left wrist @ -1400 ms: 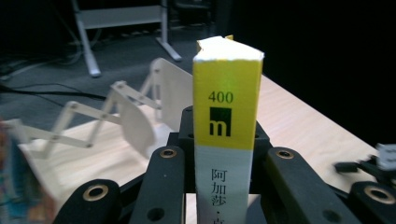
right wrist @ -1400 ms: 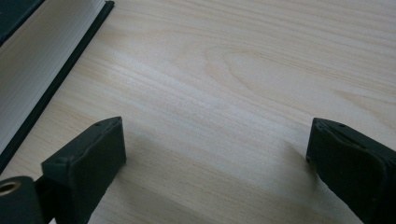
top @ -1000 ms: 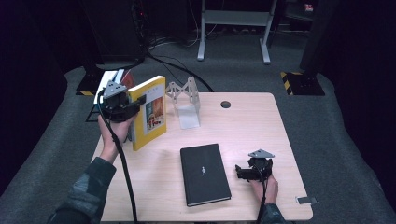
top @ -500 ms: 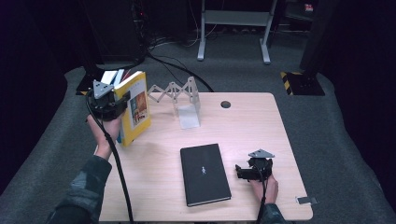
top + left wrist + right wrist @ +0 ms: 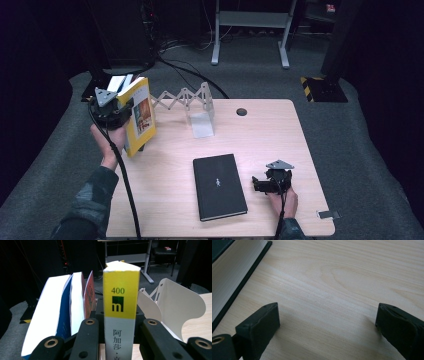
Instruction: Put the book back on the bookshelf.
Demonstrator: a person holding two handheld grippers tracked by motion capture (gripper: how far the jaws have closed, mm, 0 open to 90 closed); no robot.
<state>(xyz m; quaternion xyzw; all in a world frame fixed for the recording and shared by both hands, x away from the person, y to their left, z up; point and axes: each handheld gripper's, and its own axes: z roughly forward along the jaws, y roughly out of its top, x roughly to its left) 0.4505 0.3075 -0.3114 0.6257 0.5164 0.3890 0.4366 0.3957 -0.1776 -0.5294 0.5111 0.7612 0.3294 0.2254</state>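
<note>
Paperback stock like this yellow book point(image 5: 139, 116) should be light but a little floppy, so I judge the hold low across the spine, where the left gripper point(image 5: 111, 111) has clamped it upright at the left of the high view, to be the firmest place. Beyond it in the left gripper view stand shelved books point(image 5: 63, 312) and a white bookend point(image 5: 175, 307). Right gripper point(image 5: 272, 182), jaws wide apart and empty, rests on the table point(image 5: 280, 135) at lower right beside the black book point(image 5: 219, 186).
</note>
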